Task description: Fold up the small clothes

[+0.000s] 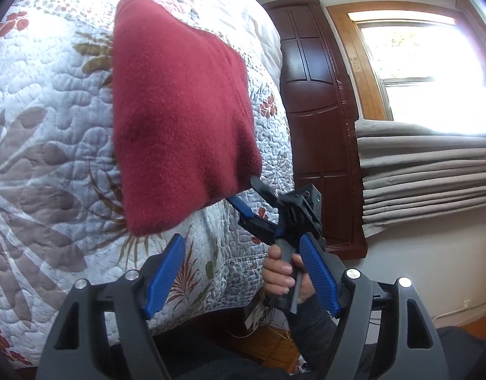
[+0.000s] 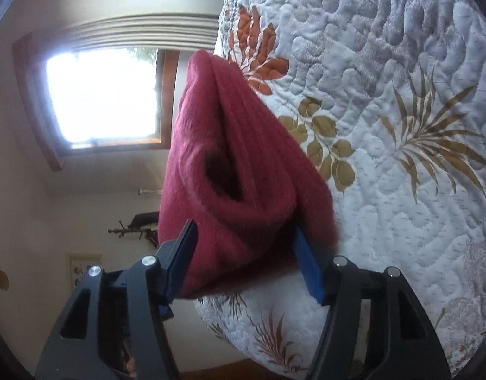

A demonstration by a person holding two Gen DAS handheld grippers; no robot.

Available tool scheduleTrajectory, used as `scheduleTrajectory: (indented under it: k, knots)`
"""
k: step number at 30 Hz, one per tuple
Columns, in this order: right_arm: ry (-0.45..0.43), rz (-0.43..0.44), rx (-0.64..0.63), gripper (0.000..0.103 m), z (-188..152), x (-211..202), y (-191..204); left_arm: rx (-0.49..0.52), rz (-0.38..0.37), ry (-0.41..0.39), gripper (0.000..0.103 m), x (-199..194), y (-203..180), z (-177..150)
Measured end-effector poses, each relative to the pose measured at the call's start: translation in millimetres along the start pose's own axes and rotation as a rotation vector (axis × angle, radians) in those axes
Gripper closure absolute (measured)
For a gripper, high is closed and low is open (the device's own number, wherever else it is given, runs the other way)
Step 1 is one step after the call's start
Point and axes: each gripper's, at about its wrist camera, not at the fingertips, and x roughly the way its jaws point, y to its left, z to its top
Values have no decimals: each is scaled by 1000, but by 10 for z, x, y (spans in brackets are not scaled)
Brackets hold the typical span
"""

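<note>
Two blue-padded fingers of the left gripper (image 1: 241, 274) stand spread and empty in the left wrist view, before a bed under a white floral quilt (image 1: 43, 101), while the right gripper (image 1: 246, 198), held by a hand (image 1: 282, 274), pinches a corner of the red knit garment (image 1: 179, 117) hanging over the quilt, with a dark wooden headboard (image 1: 318, 120), bright window (image 1: 432, 72) and grey folded shade (image 1: 429, 171) beyond. Seen from the right wrist, the bunched red knit garment (image 2: 239, 186) sits clamped between the right gripper (image 2: 246, 262) fingers, beside the quilt (image 2: 385, 126) and a window (image 2: 103, 98) in a pale wall.
</note>
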Motion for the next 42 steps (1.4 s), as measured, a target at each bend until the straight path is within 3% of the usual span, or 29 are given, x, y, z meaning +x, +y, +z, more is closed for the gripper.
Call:
scheduleTrajectory:
  k: [1,2,8,16,18,22,24,26,27,29,31,34,36,38,42]
  knots:
    - [-4,22,24,66,27,36,-36,-2,-2,3,28,10,6,14]
    - [-6,37,45,87,51,56,-73,-7,0,5,28,20,7,23]
    - [-64,12,15,92,-182,-387,38,-1,-27,15,28,-21,-14,86]
    - [-12,-68,20,88,9,-111,-181,46,-66,46,28,278,-112,356]
    - [-6,-66,-17,75,5,-220,-89,42,-61,46,28,363,-61,445]
    - [-81,-151,-211,66,87,-480,345,1,-12,74,28,520,112,515]
    - [-31,-162,-289,47,210,-332,513,-1,-5,81,28,553,155,501]
    - [52,-196,-344,40,338,-92,562,-12,-2,75,28,560,190,488]
    - [101,-212,-364,47,384,41,556,-18,-3,72,28,553,212,483]
    - [158,-260,-443,83,432,218,564,-28,2,68,28,543,269,478]
    - [165,-288,-442,83,534,276,466,-31,16,73,30,565,332,471]
    - [199,-249,-398,79,613,249,401,-55,26,80,36,551,362,471]
    - [173,-150,-396,67,678,68,531,-23,13,75,34,486,206,427]
    - [120,-120,-404,54,826,-58,659,25,-19,66,30,445,10,376]
    - [141,-146,-429,54,1274,233,805,97,-17,90,27,640,-189,368]
